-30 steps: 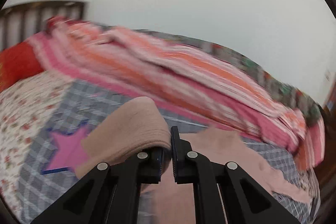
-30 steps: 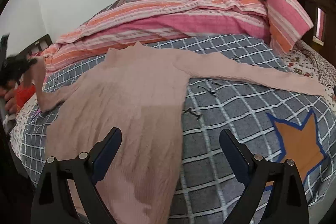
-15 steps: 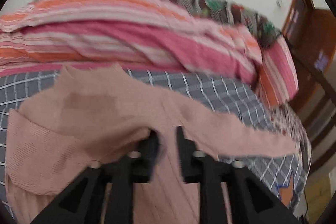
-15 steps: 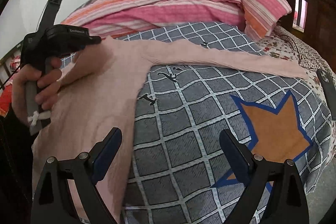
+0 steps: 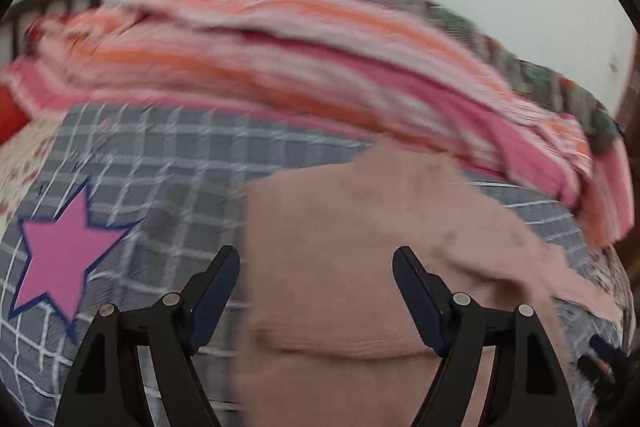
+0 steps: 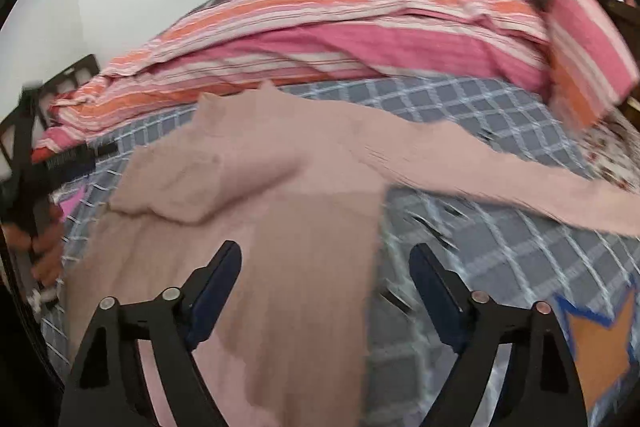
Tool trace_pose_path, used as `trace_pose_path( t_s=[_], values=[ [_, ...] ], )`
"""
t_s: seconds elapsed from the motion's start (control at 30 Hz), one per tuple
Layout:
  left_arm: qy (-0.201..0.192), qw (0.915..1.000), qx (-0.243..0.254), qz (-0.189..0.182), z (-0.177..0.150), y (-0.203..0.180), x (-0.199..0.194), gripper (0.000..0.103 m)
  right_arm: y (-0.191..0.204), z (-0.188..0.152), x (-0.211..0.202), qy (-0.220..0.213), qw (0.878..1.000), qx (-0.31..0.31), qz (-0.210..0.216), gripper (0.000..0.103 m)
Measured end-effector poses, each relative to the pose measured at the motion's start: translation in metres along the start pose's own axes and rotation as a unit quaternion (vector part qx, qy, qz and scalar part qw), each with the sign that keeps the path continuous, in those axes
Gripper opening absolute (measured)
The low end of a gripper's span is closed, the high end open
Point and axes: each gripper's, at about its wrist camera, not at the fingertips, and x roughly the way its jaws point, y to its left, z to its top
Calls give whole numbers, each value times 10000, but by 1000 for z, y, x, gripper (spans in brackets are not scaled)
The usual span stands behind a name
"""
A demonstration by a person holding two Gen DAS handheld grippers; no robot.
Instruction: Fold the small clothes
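Note:
A dusty-pink long-sleeved knit top [image 6: 304, 227] lies flat on the grey checked bedspread [image 6: 500, 259]. Its left sleeve [image 6: 200, 183] is folded in across the chest. Its right sleeve [image 6: 520, 183] stretches out straight to the right. My left gripper [image 5: 316, 267] is open and empty, just above the top's body [image 5: 340, 267]; it also shows at the left edge of the right wrist view [image 6: 76, 157]. My right gripper [image 6: 326, 267] is open and empty over the top's lower right edge.
A rolled pink and orange striped quilt [image 6: 320, 39] lies along the far side of the bed against the wall. A pink star patch [image 5: 60, 259] and an orange star patch [image 6: 600, 343] mark the bedspread. A dark headboard [image 5: 56, 3] stands at the far left.
My left gripper carried the left sleeve over the chest, let go of it and opened, then drew back left. My right gripper swung left toward the top, still open.

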Motion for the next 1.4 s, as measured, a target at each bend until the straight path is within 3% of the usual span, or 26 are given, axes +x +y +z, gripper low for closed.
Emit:
trace_pose_path(
  t_s=[0.13,0.3,0.33,0.43,0.5,0.57,0.7,0.77,0.83,0.9,1.0,1.1,1.23,1.33,1.4],
  values=[
    [319,9993,-176,38,-11,26,25,77,32,25,35,183,9990,-272,302,84],
    [676,9977,-86,-20,-11,27,55,70,67,44,77,472,9971,-576,182,84],
    [677,9977,-42,-28,-8,25,58,62,71,47,84,519,9965,-648,92,84],
    [775,9968,37,-200,-2,19,68,14,77,54,100,610,9956,-704,35,80],
    [254,9997,-72,8,3,21,58,13,75,58,104,629,9955,-701,56,80],
    [42,9999,-133,20,1,28,48,13,72,60,102,549,9962,-671,38,80],
    [415,9988,-271,-62,-11,39,59,19,65,59,111,656,9956,-664,111,79],
    [378,9986,-331,-149,-11,44,57,24,66,58,119,756,9946,-706,117,66],
    [331,9985,-361,-236,-15,47,56,30,62,59,123,797,9943,-661,242,32],
    [327,9985,-349,-265,-19,49,53,32,58,65,119,711,9948,-647,339,16],
    [337,9988,-254,-236,-21,47,54,35,43,71,103,433,9967,-646,224,18],
    [350,9991,-138,-209,-18,38,57,40,18,70,98,469,9972,-552,199,38],
    [386,9989,-81,-244,-11,29,63,44,-8,63,102,731,9956,-418,416,38],
    [386,9987,-127,-297,-12,32,62,45,-24,59,101,705,9966,-385,190,38],
    [390,9987,-130,-314,-11,32,63,45,-36,57,103,722,9970,-115,253,36]
  ],
)
